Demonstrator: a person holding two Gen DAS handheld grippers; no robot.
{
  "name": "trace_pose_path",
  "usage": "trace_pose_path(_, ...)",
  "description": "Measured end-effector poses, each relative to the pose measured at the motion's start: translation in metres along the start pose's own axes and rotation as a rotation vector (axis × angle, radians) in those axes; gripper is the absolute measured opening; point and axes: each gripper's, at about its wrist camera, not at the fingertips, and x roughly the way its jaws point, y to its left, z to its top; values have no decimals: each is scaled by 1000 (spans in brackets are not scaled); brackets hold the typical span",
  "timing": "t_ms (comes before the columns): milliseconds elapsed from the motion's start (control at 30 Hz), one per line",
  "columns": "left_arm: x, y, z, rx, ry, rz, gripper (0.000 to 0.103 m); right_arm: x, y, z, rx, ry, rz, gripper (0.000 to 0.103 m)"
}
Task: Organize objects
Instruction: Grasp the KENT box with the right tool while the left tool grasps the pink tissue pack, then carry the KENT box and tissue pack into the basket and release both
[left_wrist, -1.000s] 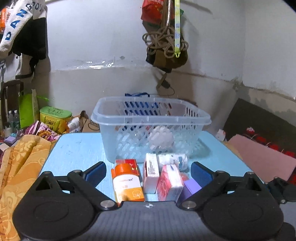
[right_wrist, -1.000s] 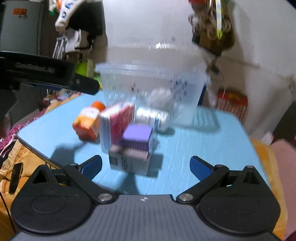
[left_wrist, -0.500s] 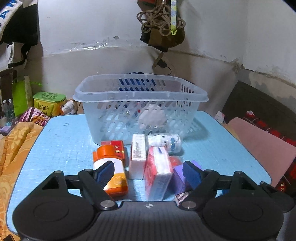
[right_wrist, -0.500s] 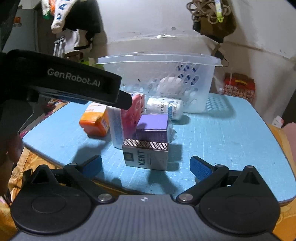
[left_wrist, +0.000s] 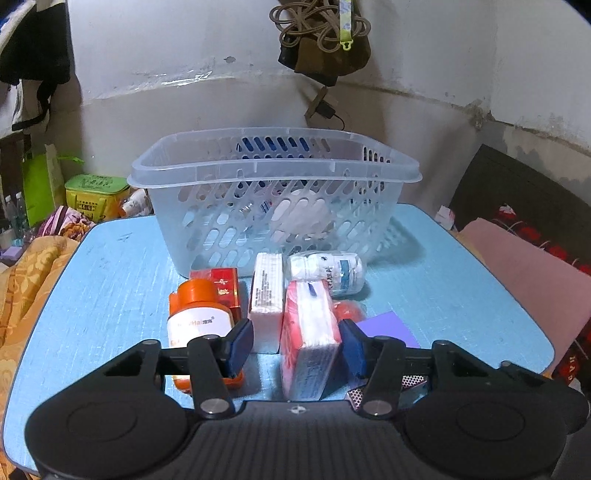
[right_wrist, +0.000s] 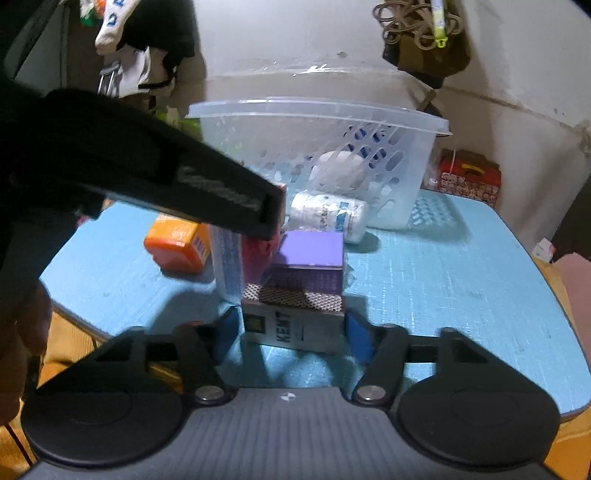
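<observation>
A clear plastic basket (left_wrist: 273, 173) stands at the back of the blue table (left_wrist: 110, 280), with a white round item inside. In front lie an orange bottle (left_wrist: 199, 317), a red box (left_wrist: 221, 280), a white box (left_wrist: 266, 295), a pink-red box (left_wrist: 310, 332), a white bottle (left_wrist: 328, 271) and a purple box (left_wrist: 388, 328). My left gripper (left_wrist: 295, 345) is open around the pink-red box, its right pad next to the box, the left pad apart. My right gripper (right_wrist: 291, 332) is open, its pads on both sides of the grey KENT box (right_wrist: 295, 321), close to it.
The left gripper's arm (right_wrist: 166, 177) crosses the right wrist view above the boxes. A green tin (left_wrist: 96, 192) and orange cloth (left_wrist: 22, 280) lie left of the table. A pink mat (left_wrist: 524, 266) lies to the right. A bag hangs on the wall (left_wrist: 321, 40).
Both grippers have moved forward and narrowed. The left now straddles the pink-red box. The right now straddles the KENT box.
</observation>
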Motion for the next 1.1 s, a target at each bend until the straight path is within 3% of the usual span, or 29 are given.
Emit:
trace_pose_path(133,6,-4,1,22,8,26,52,-5,-1,1,-6,-5,36,61)
trace_pose_path(233,5,-5,2,40,1,31,29,-12,0,1,-20,-16,48,61)
trace_pose_path(567,-3,-3,1,66,-31,31,29,-18,-10,1,-12,17,52,61)
trace_pose_path(1100,-40,31,8,-53,-139,-13,29,-53,-46,15,59,-121,54,61)
